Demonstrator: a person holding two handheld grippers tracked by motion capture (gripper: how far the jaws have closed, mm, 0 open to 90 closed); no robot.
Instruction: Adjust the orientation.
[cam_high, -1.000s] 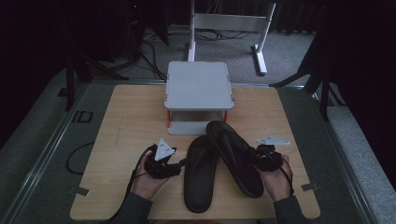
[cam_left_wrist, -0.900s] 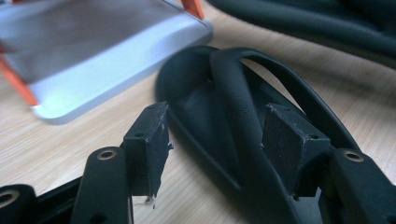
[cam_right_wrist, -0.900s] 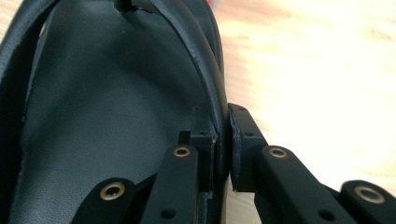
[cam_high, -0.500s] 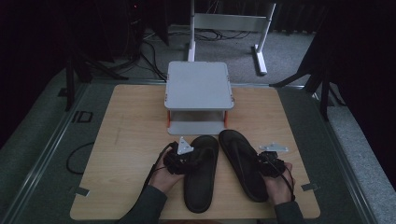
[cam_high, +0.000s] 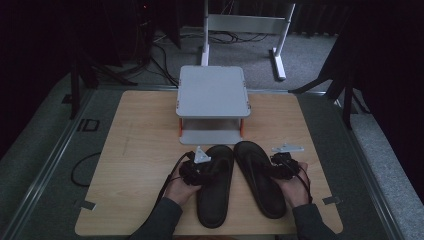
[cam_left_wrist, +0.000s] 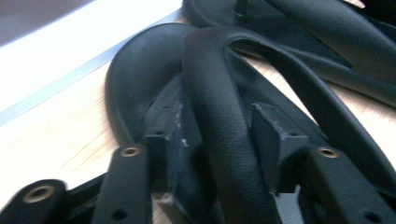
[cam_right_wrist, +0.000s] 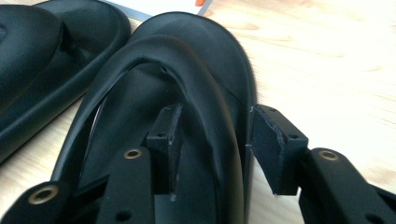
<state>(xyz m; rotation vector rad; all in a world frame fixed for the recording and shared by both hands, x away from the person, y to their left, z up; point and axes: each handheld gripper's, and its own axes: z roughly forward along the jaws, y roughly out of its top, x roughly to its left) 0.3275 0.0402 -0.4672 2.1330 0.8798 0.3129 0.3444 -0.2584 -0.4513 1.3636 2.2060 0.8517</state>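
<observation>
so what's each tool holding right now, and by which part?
Left tool: its jaws, just closing, straddle the left black rubber flip-flop's strap; contact unclear. Right tool: just opened, holds nothing, jaws around the right black flip-flop's strap and edge.

left gripper (cam_left_wrist: 219, 144) | fingers astride sandal strap (cam_left_wrist: 219, 121); jaws just closing | second sandal (cam_left_wrist: 327, 32) beyond

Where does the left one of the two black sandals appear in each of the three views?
High view: the left sandal lies low in the middle, beside the left gripper.
Left gripper view: its strap runs up the centre between the two black jaws.
Right gripper view: it lies at the upper left corner, beside the right sandal.
Shared landmark: the wooden table.
</observation>
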